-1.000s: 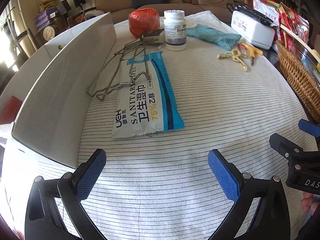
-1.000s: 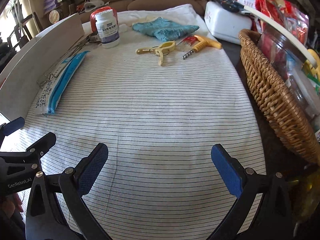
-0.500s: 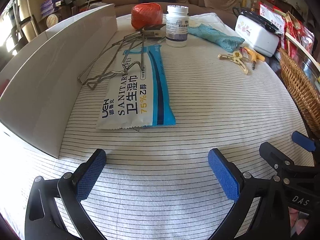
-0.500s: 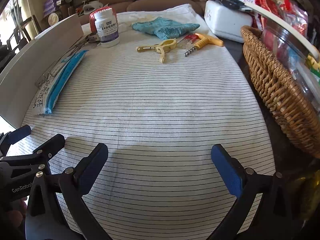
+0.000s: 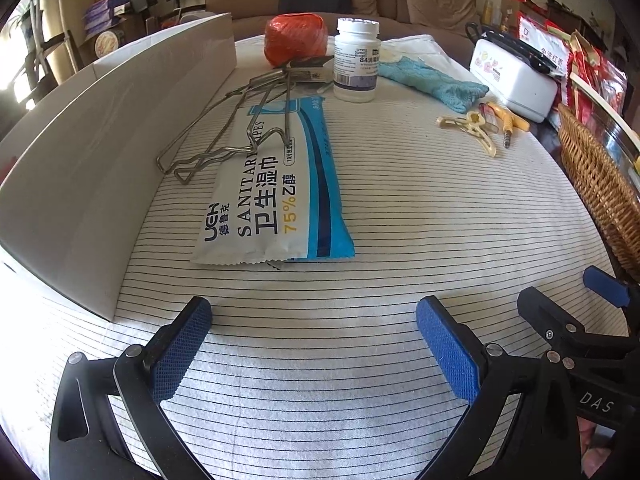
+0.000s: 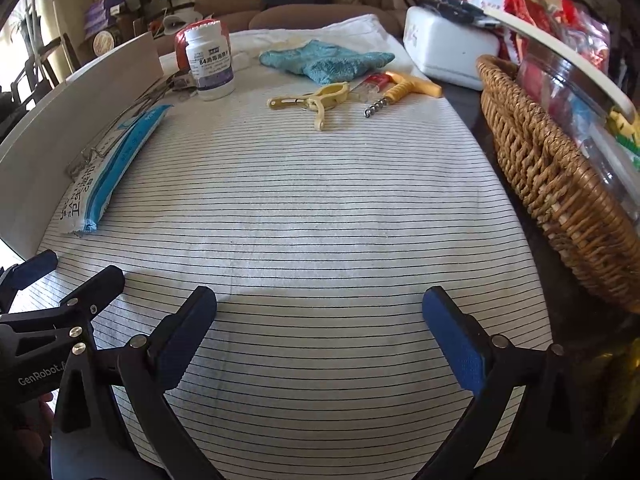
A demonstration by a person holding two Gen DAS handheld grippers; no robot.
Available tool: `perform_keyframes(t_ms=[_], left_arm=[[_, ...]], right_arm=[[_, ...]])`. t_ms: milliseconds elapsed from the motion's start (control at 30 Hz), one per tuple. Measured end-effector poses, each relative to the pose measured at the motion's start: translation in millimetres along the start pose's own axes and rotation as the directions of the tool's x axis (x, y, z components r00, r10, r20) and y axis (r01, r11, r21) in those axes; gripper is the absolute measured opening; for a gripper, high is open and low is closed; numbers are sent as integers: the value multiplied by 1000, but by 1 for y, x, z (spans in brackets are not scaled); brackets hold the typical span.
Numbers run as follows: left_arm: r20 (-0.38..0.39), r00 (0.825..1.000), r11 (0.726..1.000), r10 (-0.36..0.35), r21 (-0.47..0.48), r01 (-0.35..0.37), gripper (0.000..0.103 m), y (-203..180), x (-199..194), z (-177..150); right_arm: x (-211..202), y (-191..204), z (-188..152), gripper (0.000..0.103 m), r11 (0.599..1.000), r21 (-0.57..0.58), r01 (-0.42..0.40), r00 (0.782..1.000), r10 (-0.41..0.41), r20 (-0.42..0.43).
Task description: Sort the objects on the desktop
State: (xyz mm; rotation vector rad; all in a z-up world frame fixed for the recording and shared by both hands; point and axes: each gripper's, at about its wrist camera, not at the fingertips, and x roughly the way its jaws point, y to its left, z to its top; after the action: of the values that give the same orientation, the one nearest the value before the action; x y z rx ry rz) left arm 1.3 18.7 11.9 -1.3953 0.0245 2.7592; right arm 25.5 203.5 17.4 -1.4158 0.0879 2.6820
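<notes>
The left gripper [image 5: 312, 344] hangs with its blue-padded jaws spread wide and nothing between them, low over the black-striped white cloth [image 5: 420, 220]. The right gripper [image 6: 320, 336] is just as wide apart and bare.

No object is in hand yet; this looks like the approach before a first pick. At the left gripper's twelve o'clock, nearest, lies the flat blue-and-white sanitary wipes packet [image 5: 276, 196]. Taking it likely calls for moving forward and closing on its near edge.

A bent steel wire rack [image 5: 232, 128] lies across the packet's far end and may drag. Beyond, at one o'clock, stand a white pill bottle [image 5: 356, 64] and an orange twine ball [image 5: 295, 38]. A white cardboard wall [image 5: 100, 152] runs alongside at ten o'clock; a brown wicker basket [image 6: 560, 176] sits at the right gripper's two o'clock.
</notes>
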Motion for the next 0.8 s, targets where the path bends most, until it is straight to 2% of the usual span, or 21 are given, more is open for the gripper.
perform_keyframes(t_ms=[800], left_arm=[[0, 1000, 1000, -8, 11, 8, 103, 0, 0, 0]], right_arm=[[4, 0, 5, 103, 1000, 0, 20, 1000, -20, -4]])
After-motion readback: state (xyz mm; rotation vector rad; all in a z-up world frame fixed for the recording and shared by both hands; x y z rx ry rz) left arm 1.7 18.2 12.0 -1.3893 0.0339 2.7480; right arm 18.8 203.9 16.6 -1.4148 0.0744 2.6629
